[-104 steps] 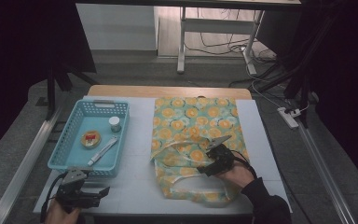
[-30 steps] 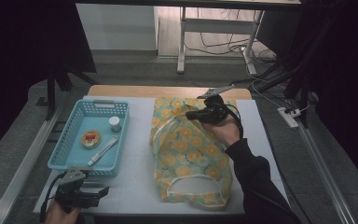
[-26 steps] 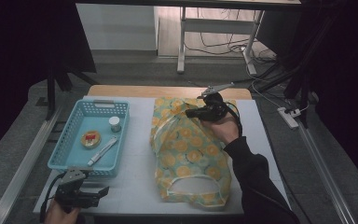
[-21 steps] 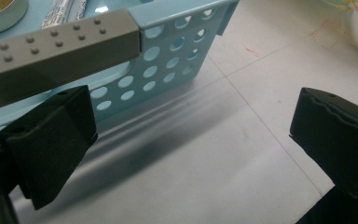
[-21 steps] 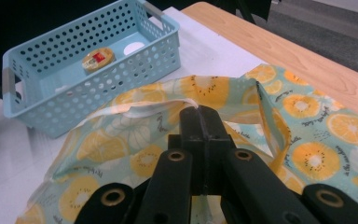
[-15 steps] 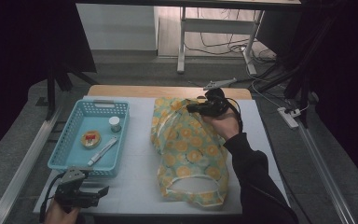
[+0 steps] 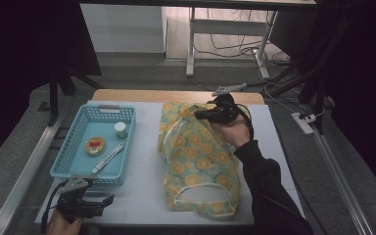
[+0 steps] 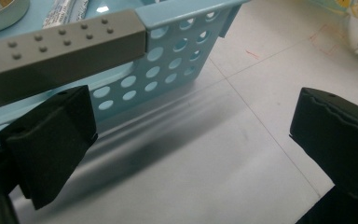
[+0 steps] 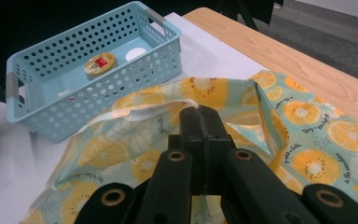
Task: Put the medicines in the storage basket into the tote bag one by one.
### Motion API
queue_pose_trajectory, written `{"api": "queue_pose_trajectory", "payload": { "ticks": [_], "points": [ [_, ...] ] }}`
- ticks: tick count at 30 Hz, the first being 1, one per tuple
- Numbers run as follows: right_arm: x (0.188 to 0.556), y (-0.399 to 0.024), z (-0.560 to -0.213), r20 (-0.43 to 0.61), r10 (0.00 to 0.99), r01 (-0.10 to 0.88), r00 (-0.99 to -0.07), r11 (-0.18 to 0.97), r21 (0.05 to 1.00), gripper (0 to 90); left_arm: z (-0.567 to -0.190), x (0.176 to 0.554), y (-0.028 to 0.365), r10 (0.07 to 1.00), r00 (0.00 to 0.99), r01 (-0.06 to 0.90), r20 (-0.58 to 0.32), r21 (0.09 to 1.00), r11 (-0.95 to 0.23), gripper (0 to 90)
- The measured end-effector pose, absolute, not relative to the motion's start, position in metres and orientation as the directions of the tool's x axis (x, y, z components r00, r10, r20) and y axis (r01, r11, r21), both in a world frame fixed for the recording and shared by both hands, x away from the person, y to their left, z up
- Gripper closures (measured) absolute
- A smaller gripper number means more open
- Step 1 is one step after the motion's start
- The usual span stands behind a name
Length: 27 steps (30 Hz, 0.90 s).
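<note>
A person's right arm reaches forward across the table (image 7: 142, 196), sleeve lying over the bag (image 7: 196, 161), with the right gripper (image 7: 201, 115) held level near the far edge and pointing left; its jaws are pressed together, pinching the bag's white handle (image 9: 186, 105) and lifting that end of the cloth into a peak. The left hand (image 7: 58, 224) rests at the near left corner of the table, and the left gripper (image 8: 191, 140) there points right across the bare top with its jaws spread and nothing between them.

A blue basket (image 7: 73, 161) stands left of the bag, just apart from it, holding a round tin (image 7: 96, 145), a small jar (image 7: 121, 129) and a slim packet (image 7: 107, 157). In the left gripper view the basket's near wall and grey handle (image 8: 60, 44) lie close before the jaws. A wooden strip (image 7: 127, 95) borders the table's far side.

The bag, printed with orange slices, lies in the middle of the table, its long axis running from the person toward the far edge. One handle loop (image 7: 203, 196) lies flat at the near end; the far end is the one raised in the right gripper
</note>
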State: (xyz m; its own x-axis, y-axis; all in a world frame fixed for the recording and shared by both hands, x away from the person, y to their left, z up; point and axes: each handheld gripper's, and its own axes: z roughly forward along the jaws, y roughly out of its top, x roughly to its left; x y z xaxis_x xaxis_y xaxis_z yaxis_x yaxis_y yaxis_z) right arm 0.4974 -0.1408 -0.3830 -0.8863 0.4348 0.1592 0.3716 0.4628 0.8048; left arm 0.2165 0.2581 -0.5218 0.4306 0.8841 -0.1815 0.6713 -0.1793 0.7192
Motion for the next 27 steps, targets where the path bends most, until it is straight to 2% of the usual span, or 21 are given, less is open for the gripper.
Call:
{"api": "queue_pose_trajectory", "payload": {
  "ticks": [27],
  "points": [
    [0.493, -0.128, -0.386, 0.169, 0.399, 0.36, -0.901, 0.473, 0.804, 90.0, -0.514, 0.211, 0.268, 0.859, 0.463, 0.662, -0.22, 0.73, -0.169, 0.0]
  ]
}}
